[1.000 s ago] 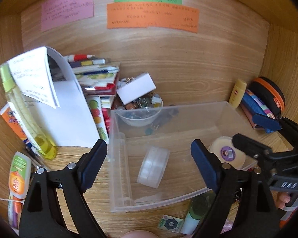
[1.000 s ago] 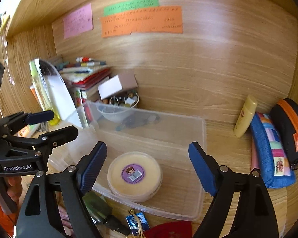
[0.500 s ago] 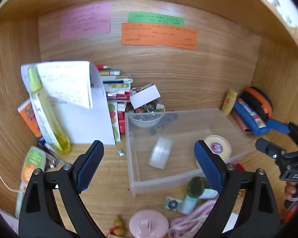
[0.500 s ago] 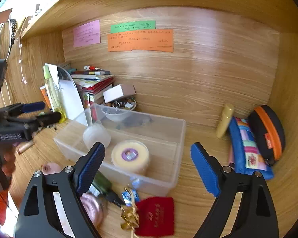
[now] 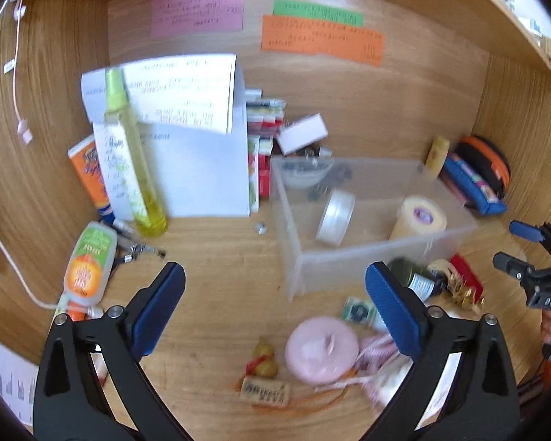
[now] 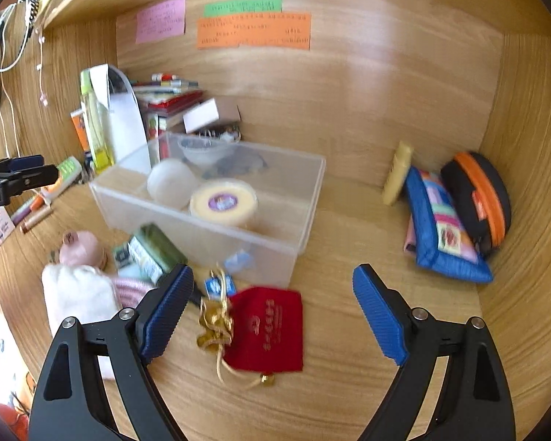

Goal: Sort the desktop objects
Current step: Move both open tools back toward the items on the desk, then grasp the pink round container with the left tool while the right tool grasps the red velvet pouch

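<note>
Both grippers have pulled back from the clear bin. Left gripper and right gripper gape wide, empty. Yellow tub and what's probably a white jar sit inside.

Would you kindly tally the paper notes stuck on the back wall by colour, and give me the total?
Pink note: 1
Green note: 1
Orange note: 1
Total: 3
</note>
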`<move>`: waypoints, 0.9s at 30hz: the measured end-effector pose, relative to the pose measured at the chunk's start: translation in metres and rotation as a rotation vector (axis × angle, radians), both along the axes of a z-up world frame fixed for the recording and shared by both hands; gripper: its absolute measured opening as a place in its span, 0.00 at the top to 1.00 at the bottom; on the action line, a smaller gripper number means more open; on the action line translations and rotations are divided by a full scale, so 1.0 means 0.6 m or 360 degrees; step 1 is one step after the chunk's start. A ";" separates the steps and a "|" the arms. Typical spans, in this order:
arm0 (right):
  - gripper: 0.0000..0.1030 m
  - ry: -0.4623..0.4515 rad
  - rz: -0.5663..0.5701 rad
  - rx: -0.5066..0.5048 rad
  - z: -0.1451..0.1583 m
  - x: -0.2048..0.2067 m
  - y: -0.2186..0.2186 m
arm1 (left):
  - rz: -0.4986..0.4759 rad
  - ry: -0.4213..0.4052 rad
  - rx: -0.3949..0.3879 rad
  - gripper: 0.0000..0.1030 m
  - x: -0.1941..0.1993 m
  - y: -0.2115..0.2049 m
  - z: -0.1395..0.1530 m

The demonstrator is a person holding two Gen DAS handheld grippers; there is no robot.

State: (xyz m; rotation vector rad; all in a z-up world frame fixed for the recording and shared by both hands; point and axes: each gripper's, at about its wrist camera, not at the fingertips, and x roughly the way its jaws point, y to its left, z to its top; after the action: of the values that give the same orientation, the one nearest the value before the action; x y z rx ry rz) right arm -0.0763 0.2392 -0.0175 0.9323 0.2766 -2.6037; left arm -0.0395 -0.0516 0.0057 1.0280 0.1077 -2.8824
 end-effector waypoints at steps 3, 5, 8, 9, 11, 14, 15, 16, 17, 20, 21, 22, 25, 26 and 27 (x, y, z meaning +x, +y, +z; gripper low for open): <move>0.15 -0.0066 -0.0008 0.0017 -0.018 -0.002 0.002 | -0.0012 -0.0066 -0.0003 0.03 0.007 0.003 -0.020; 0.15 -0.0104 -0.0012 0.0033 -0.032 -0.003 0.004 | -0.0032 -0.0131 -0.0004 0.03 0.004 0.008 -0.037; 0.15 -0.0162 -0.0005 0.0038 -0.050 -0.007 0.005 | -0.0066 -0.0227 -0.0006 0.03 -0.005 0.017 -0.063; 0.15 -0.0179 -0.0006 0.0045 -0.056 -0.009 0.004 | -0.0080 -0.0256 0.0002 0.03 -0.008 0.020 -0.072; 0.15 -0.0208 -0.0012 0.0057 -0.067 -0.010 0.005 | -0.0102 -0.0297 0.0011 0.03 -0.012 0.025 -0.083; 0.15 -0.0280 0.0003 0.0037 -0.081 -0.018 0.006 | -0.0128 -0.0332 -0.0010 0.03 -0.015 0.037 -0.096; 0.15 -0.0303 0.0008 0.0030 -0.086 -0.019 0.005 | -0.0133 -0.0336 -0.0023 0.03 -0.015 0.041 -0.099; 0.15 -0.0323 0.0012 0.0027 -0.092 -0.021 0.004 | -0.0137 -0.0341 -0.0031 0.03 -0.016 0.043 -0.102; 0.15 -0.0334 0.0013 0.0024 -0.095 -0.021 0.002 | -0.0143 -0.0347 -0.0029 0.03 -0.017 0.045 -0.105; 0.15 -0.0391 0.0026 0.0000 -0.109 -0.026 -0.003 | -0.0155 -0.0380 -0.0006 0.03 -0.023 0.045 -0.114; 0.15 -0.0408 0.0028 -0.0006 -0.114 -0.028 -0.005 | -0.0162 -0.0386 0.0002 0.03 -0.026 0.045 -0.116; 0.15 -0.0424 0.0036 -0.0012 -0.118 -0.029 -0.008 | -0.0164 -0.0389 0.0003 0.03 -0.028 0.045 -0.117; 0.15 -0.0459 0.0046 -0.0014 -0.128 -0.035 -0.012 | -0.0160 -0.0397 -0.0004 0.03 -0.035 0.045 -0.124; 0.15 -0.0474 0.0051 -0.0013 -0.129 -0.038 -0.013 | -0.0158 -0.0399 0.0000 0.03 -0.038 0.044 -0.127; 0.15 -0.0468 0.0050 -0.0008 -0.128 -0.040 -0.014 | -0.0154 -0.0404 0.0004 0.03 -0.041 0.041 -0.129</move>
State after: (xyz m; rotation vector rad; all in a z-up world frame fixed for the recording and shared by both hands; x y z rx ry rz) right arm -0.1001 0.2306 -0.0943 1.2790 0.2043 -2.3955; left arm -0.0642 -0.0269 -0.0718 1.4254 0.0468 -2.8036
